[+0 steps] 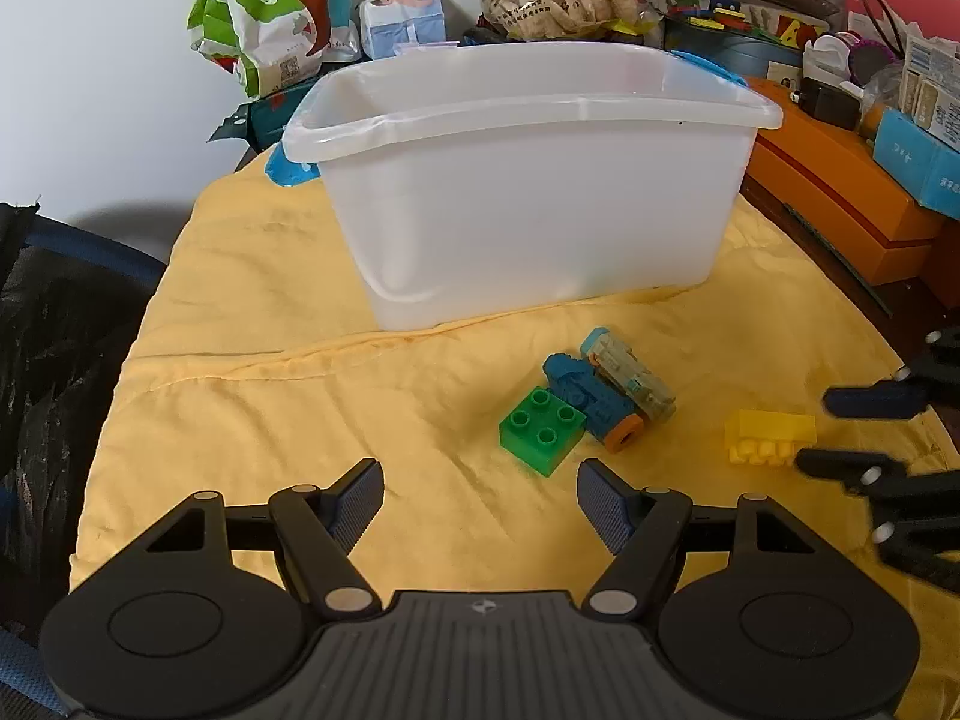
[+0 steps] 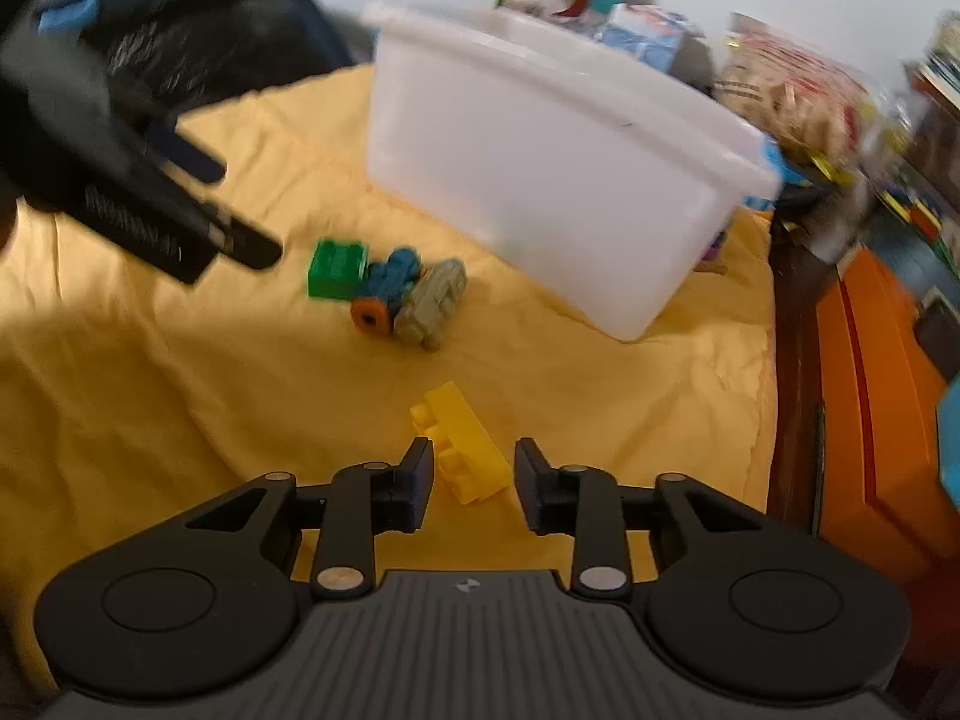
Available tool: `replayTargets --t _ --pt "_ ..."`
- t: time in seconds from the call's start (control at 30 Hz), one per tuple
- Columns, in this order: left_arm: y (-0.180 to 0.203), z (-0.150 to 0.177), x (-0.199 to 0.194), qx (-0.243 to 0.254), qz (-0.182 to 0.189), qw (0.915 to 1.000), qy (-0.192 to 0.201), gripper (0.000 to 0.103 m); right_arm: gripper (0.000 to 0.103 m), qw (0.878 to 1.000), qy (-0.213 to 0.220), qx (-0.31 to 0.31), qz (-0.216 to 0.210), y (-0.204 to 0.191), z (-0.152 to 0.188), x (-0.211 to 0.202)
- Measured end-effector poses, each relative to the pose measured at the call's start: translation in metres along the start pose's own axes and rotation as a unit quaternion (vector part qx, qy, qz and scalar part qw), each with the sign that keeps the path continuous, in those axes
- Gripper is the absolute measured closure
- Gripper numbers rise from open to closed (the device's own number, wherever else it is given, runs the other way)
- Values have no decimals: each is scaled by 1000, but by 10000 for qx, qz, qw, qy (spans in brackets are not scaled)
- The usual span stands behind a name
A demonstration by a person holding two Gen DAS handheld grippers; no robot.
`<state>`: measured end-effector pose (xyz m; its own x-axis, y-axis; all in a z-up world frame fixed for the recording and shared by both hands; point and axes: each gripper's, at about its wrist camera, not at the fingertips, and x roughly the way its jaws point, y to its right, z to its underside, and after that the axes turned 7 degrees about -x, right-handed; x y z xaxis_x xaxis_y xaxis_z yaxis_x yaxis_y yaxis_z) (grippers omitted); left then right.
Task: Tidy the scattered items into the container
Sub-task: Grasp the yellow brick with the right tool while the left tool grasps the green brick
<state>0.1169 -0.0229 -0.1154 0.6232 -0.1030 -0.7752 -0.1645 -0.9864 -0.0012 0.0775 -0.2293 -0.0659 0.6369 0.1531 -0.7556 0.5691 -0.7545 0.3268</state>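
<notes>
A white plastic tub stands on a yellow cloth; it also shows in the right wrist view. In front of it lie a green brick, a blue toy with an orange end and a grey-and-teal toy, touching each other. A yellow brick lies to their right. My left gripper is open and empty, short of the green brick. My right gripper is open, with the near end of the yellow brick between its fingers, which stand apart from it.
Snack bags, boxes and toys crowd the back behind the tub. Orange boxes stand along the right edge. A dark chair stands at the left of the cloth.
</notes>
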Motion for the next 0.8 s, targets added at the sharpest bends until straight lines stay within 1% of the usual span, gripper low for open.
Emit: replayTargets --t 0.1,0.17,0.2,0.23,0.27,0.3,0.33,0.4,0.43,0.47,0.5,0.53,0.57,0.6,0.63,0.67,0.7,0.73,0.8 --pt "3 -2 2 51 77 10000 33 28 71 9986 -125 -517 43 -6 1 17" --pt "6 -2 5 217 156 9996 126 28 72 9985 -207 -502 -7 -4 4 25" --pt "8 -2 7 363 173 9991 164 28 72 9992 -205 -309 -113 0 4 26" --pt "11 -2 11 521 191 9983 149 28 74 9991 -213 71 -354 9 4 26" --pt "12 -2 15 657 230 9975 118 28 75 9958 -206 575 -689 20 5 25" --pt "14 -3 18 762 310 9966 105 28 75 9880 -163 1149 -1021 32 7 23" --pt "16 -3 21 855 396 9955 93 28 75 9761 -144 1726 -1313 44 10 22" --pt "19 -5 30 1049 415 9936 37 28 75 9458 -255 2660 -1845 61 18 26" --pt "21 -6 36 1130 359 9929 -12 28 75 9269 -331 3069 -2136 68 23 29" --pt "21 -8 42 1175 340 9925 -60 30 75 9089 -429 3392 -2387 72 28 34" --pt "21 -10 47 1183 404 9921 -97 31 75 8915 -559 3673 -2593 75 33 39" --pt "20 -12 51 1176 516 9916 -133 33 75 8771 -684 3906 -2709 76 38 44" --pt "19 -14 55 1168 651 9909 -177 40 74 8693 -774 4037 -2745 76 41 48" --pt "19 -14 60 1165 772 9899 -242 46 74 8675 -785 4071 -2748 76 43 49" --pt "19 -15 65 1161 858 9890 -328 56 73 8709 -752 4041 -2693 75 44 46" --pt "18 -14 67 1133 946 9885 -345 62 68 8791 -720 3954 -2563 73 42 43" --pt "19 -14 67 1114 1028 9879 -312 67 65 8912 -684 3801 -2378 72 39 39" --pt "19 -12 65 1116 1082 9874 -293 69 61 9060 -624 3592 -2151 70 34 34" --pt "20 -8 61 1117 1045 9878 -277 69 58 9355 -422 3107 -1628 65 26 24"
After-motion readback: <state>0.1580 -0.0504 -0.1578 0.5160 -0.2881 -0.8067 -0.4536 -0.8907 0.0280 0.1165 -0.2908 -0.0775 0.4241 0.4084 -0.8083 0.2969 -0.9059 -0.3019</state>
